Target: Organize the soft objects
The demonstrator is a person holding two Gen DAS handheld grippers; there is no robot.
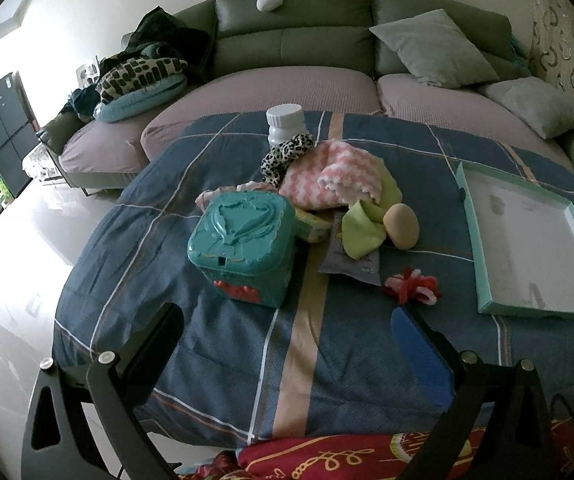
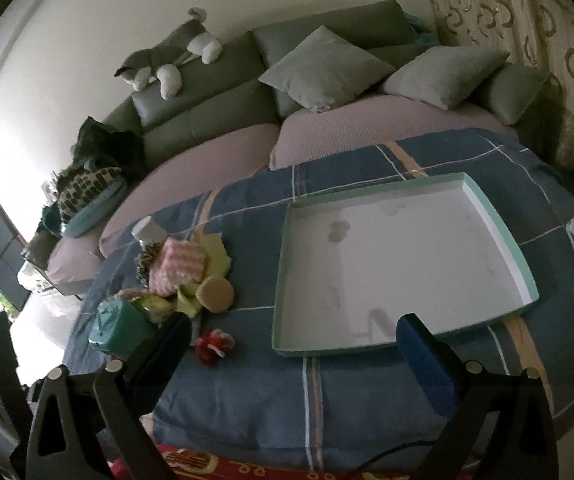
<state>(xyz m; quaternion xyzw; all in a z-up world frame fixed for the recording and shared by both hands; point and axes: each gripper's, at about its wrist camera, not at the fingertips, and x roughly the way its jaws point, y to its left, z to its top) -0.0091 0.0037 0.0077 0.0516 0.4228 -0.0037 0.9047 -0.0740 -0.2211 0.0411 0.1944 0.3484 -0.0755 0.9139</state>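
The left hand-held gripper (image 1: 287,328) and the right hand-held gripper (image 2: 299,344) both hover with fingers spread wide and hold nothing. The soft things lie in one pile on the counter: the pink-white cloth (image 1: 327,178), the green cloth (image 1: 363,224), the leopard scrunchie (image 1: 285,156) and the red yarn flower (image 1: 409,284). The shallow tray (image 2: 499,220) is empty. I think the flower is the easiest start: come down straight and pinch its middle. The left aims at the pile, the right at the tray's near edge.
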